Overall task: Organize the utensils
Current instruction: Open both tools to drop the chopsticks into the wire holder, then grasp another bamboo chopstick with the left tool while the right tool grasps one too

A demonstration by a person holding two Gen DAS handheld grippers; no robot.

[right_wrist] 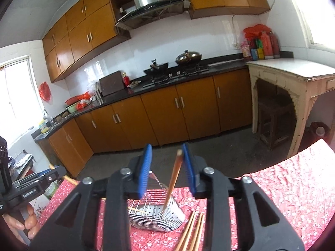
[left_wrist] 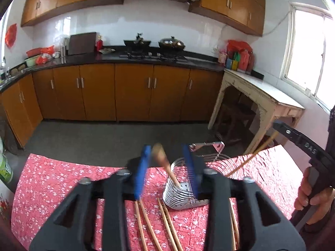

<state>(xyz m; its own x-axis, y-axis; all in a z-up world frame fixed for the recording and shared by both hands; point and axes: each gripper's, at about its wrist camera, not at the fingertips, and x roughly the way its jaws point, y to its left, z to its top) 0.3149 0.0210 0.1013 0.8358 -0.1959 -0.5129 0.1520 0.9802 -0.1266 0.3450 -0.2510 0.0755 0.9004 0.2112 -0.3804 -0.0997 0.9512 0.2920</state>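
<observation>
A steel wire utensil holder (left_wrist: 181,185) (right_wrist: 156,213) stands on the red floral tablecloth (left_wrist: 62,179) (right_wrist: 293,188). In each wrist view one chopstick (left_wrist: 167,167) (right_wrist: 173,177) stands tilted in the holder, its top between blue pads that do not clamp it. Another chopstick (left_wrist: 250,156) slants into the holder, its top at the right gripper's tip. Several wooden chopsticks (left_wrist: 150,226) (right_wrist: 191,232) lie flat in front of the holder. My left gripper (left_wrist: 167,165) is open just above the holder. My right gripper (right_wrist: 167,167) is open above it from the other side.
The table's far edge drops to a grey floor (left_wrist: 104,138). Orange kitchen cabinets (left_wrist: 134,92) and a black counter with pans (left_wrist: 155,41) stand beyond. A worn white side table (left_wrist: 261,96) is at the right. A green bottle (left_wrist: 5,169) stands at the left edge.
</observation>
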